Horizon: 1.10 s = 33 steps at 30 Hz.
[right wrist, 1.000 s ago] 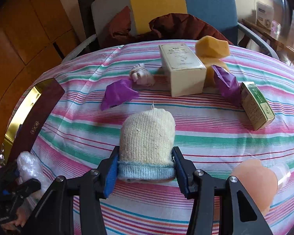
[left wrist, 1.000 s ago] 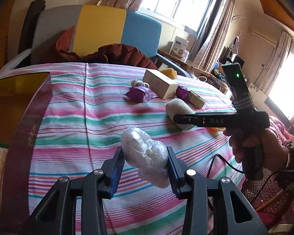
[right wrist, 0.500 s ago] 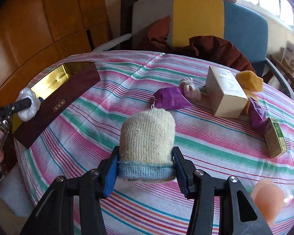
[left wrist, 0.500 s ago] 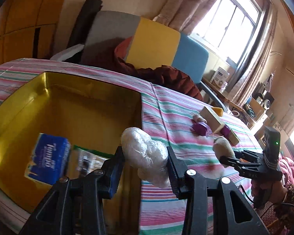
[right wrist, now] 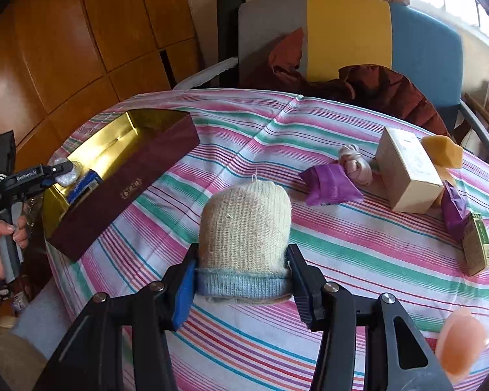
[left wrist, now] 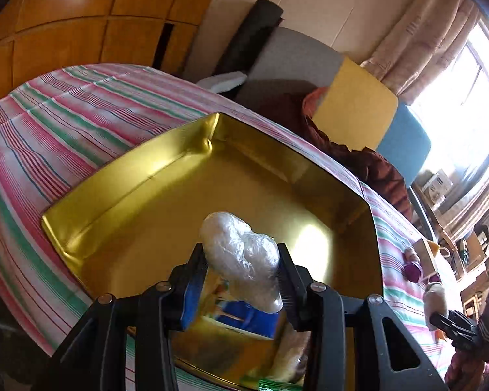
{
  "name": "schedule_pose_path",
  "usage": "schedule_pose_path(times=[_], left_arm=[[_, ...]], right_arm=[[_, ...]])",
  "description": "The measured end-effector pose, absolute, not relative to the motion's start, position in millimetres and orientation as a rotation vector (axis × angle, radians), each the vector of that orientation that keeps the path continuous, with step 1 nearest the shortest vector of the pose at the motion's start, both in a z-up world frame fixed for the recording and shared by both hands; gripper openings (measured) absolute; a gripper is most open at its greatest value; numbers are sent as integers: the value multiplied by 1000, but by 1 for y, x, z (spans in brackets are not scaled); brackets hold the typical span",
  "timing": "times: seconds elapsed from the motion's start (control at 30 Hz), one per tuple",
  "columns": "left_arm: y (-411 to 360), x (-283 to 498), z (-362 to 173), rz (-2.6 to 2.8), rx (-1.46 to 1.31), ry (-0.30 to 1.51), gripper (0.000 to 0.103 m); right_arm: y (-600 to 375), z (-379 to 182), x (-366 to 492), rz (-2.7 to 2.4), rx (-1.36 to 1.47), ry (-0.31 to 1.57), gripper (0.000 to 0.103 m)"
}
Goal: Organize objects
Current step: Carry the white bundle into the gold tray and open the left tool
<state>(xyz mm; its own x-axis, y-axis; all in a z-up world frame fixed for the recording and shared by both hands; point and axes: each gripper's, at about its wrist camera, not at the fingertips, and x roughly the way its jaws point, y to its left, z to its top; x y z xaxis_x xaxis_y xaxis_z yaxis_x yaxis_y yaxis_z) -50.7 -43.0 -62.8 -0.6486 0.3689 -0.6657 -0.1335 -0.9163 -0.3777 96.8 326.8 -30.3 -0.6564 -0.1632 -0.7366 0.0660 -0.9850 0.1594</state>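
Observation:
My left gripper [left wrist: 241, 280] is shut on a crumpled clear plastic bag [left wrist: 241, 257] and hangs over the gold-lined box [left wrist: 140, 176]. A blue tissue pack [left wrist: 241, 319] lies in the box below the bag. In the right wrist view the left gripper [right wrist: 60, 171] shows at the box's near end, the plastic bag [right wrist: 65, 176] in its tips. My right gripper [right wrist: 241, 280] is shut on a cream knitted sock roll with a blue cuff [right wrist: 244, 228], held above the striped tablecloth [right wrist: 342, 247]. The box [right wrist: 124, 189] is maroon outside.
On the cloth lie a purple pouch [right wrist: 329, 182], a pink-white cloth knot [right wrist: 355, 163], a cream carton [right wrist: 407, 169], a yellow sponge [right wrist: 443, 151], a second purple pouch [right wrist: 454, 208], a small green box [right wrist: 477, 247] and a peach object [right wrist: 463, 342]. A chair with a brown jacket [right wrist: 388, 88] stands behind.
The left gripper carried the plastic bag leftwards from over the tablecloth to over the gold box, rolling as it went. The right gripper drew back and up a little with the sock roll.

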Motion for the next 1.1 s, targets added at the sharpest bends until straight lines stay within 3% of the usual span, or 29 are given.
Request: schedule_pose_path(times=[0.17,0.23,0.43,0.53,0.6,0.8,1.1], left_arm=[[-57,-57,-68,2603,-1182,-495,45],[-59,-58,-66,2632,-1195,-488,51],[-64,-50,-64,2649,-1191,-575,53],[-61,-46,-63,2727,-1210,-527,59],[-60,-46,-62,2773,-1231,-480,59],[-69,-34,-50,2774,-1132,-602,59],[-45,-15,-39,2763,-1050,-562,62]], right_arm=[[291,-19,89,-2698,1189,-178,52],[275,-16,87,-2682,1166,-166,52],[230,-10,81,-2619,1109,-148,52],[208,-10,77,-2596,1101,-121,52],[195,-9,76,-2583,1093,-100,52],[171,-6,69,-2544,1078,-92,52],[142,-2,33,-2561,1120,-57,52]])
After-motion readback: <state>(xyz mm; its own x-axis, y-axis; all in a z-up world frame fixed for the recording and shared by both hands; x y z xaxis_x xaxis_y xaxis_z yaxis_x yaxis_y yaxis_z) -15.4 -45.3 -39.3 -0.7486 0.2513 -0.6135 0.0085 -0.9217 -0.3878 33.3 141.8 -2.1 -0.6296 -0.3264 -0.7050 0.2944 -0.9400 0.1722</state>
